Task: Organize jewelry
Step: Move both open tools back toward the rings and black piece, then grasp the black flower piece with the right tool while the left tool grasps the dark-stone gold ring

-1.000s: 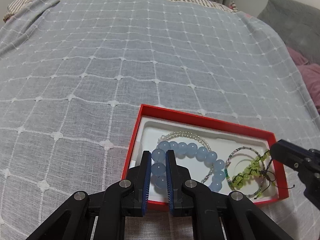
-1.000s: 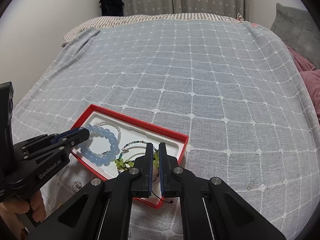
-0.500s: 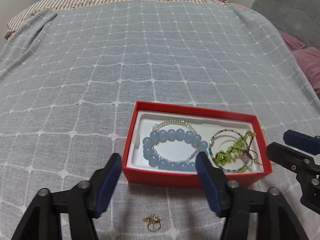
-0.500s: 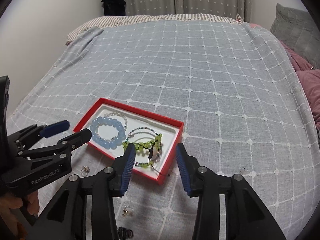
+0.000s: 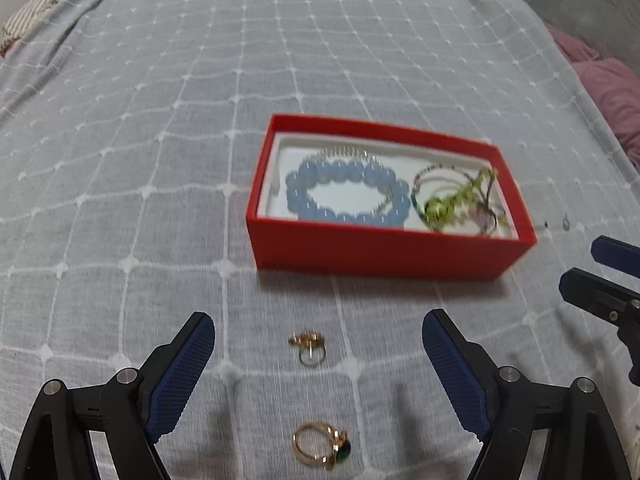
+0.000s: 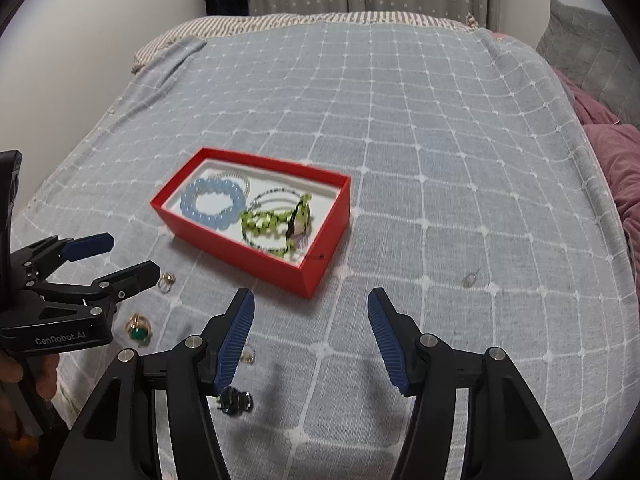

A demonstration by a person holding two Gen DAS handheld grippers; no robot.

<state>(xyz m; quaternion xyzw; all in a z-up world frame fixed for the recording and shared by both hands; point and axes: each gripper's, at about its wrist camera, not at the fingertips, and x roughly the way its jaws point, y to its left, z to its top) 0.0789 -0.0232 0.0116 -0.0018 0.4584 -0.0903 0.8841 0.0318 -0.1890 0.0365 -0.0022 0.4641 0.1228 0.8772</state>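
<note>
A red box (image 5: 384,254) (image 6: 256,258) sits on the bedspread. It holds a blue bead bracelet (image 5: 344,194) (image 6: 212,202), a thin silver bracelet and a green bead bracelet (image 5: 456,200) (image 6: 276,220). My left gripper (image 5: 318,354) (image 6: 122,260) is open and empty, back from the box. Between its fingers lie a small gold ring (image 5: 308,346) (image 6: 167,281) and a gold ring with a green stone (image 5: 324,446) (image 6: 139,329). My right gripper (image 6: 310,312) is open and empty, near the box's right corner.
A dark clip-like piece (image 6: 236,400) and a small pale ring (image 6: 248,356) lie by my right gripper's left finger. A small silver piece (image 6: 469,279) (image 5: 565,223) lies right of the box. Purple bedding (image 6: 616,160) and a grey pillow (image 6: 588,52) are at the right.
Both grippers opened, let go of the bracelets in the box and pulled back toward me. The rings on the bedspread came into view.
</note>
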